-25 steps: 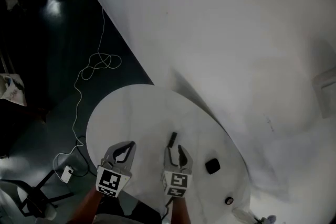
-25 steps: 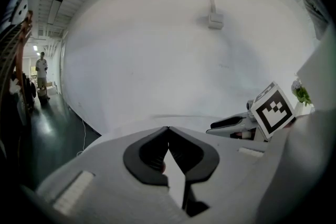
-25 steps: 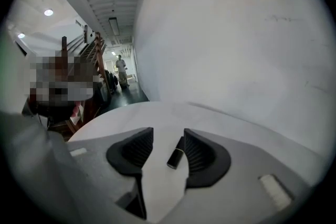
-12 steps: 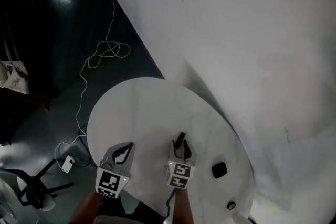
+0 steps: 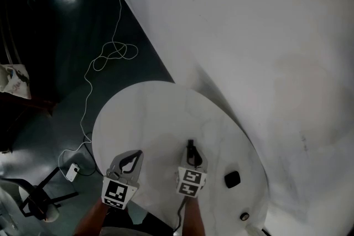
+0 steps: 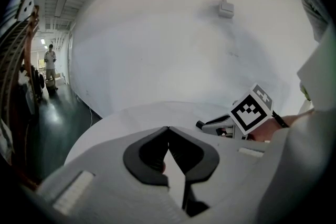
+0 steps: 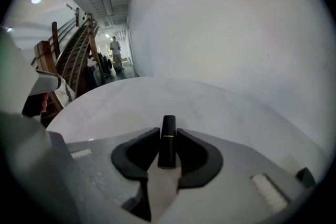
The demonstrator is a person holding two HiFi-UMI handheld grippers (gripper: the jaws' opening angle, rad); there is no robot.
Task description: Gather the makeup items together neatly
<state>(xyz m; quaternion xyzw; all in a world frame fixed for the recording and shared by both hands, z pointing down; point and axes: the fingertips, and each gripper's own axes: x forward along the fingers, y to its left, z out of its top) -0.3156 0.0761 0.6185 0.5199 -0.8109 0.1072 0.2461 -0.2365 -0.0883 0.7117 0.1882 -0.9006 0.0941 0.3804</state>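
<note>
A black lipstick tube [image 5: 191,147] [image 7: 167,142] lies on the round white table [image 5: 144,113], pointing away from me. My right gripper [image 5: 192,155] [image 7: 168,132] has just been closing, and its pads now press on both sides of the tube. My left gripper [image 5: 134,155] [image 6: 168,129] hovers low over the table's near left part, shut with nothing in it. A small black square compact [image 5: 232,179] sits to the right of the right gripper. A tiny round dark item [image 5: 244,216] lies near the table's right front edge.
A curved white wall [image 5: 249,36] rises right behind the table. The dark floor on the left carries a looped white cable [image 5: 113,52], a white adapter [image 5: 71,172] and a chair base [image 5: 33,202].
My right gripper has come down over the lipstick tube and its jaws have closed around it. The left gripper has barely shifted in the picture.
</note>
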